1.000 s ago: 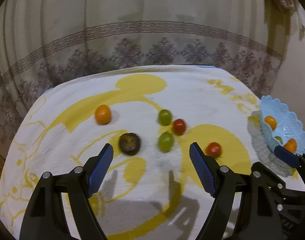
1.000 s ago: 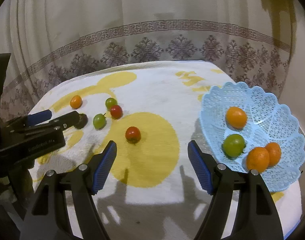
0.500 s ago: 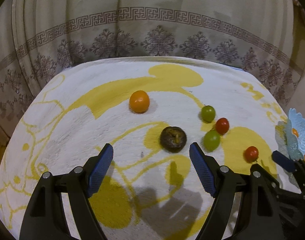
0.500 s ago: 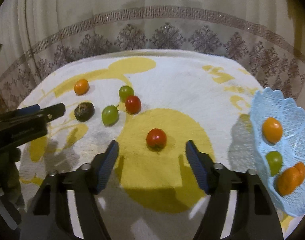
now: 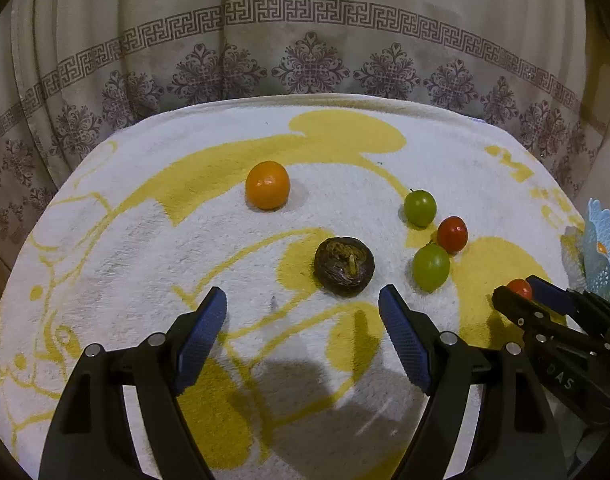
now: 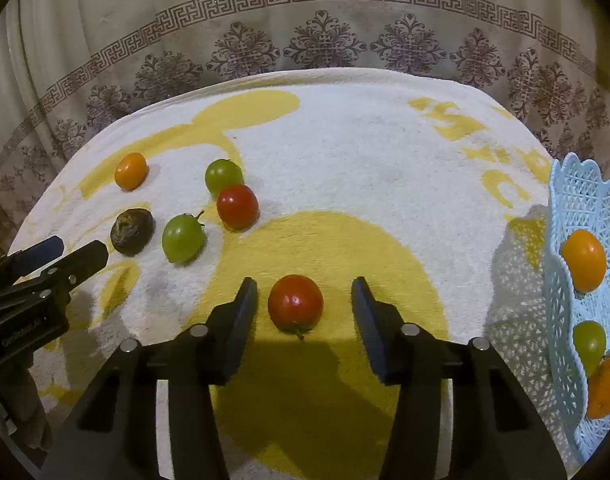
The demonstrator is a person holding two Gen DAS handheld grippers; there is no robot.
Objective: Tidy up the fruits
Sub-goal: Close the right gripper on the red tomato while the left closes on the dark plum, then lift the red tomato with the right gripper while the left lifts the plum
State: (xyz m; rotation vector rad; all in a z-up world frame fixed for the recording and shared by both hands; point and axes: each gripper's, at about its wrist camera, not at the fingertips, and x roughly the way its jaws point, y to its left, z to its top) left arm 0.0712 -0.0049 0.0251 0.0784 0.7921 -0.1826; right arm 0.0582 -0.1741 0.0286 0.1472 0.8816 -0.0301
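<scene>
Right wrist view: right gripper closing around red tomato, pads not yet touching.
Tomato lies at 9 o'clock from basket; left gripper released, empty; uneven closure could roll it off-centre.

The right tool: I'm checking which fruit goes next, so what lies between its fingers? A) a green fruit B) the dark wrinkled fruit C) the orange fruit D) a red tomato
D: the right wrist view shows the right tool straddling a red tomato on the towel, jaws closing, gaps on both sides.
</scene>
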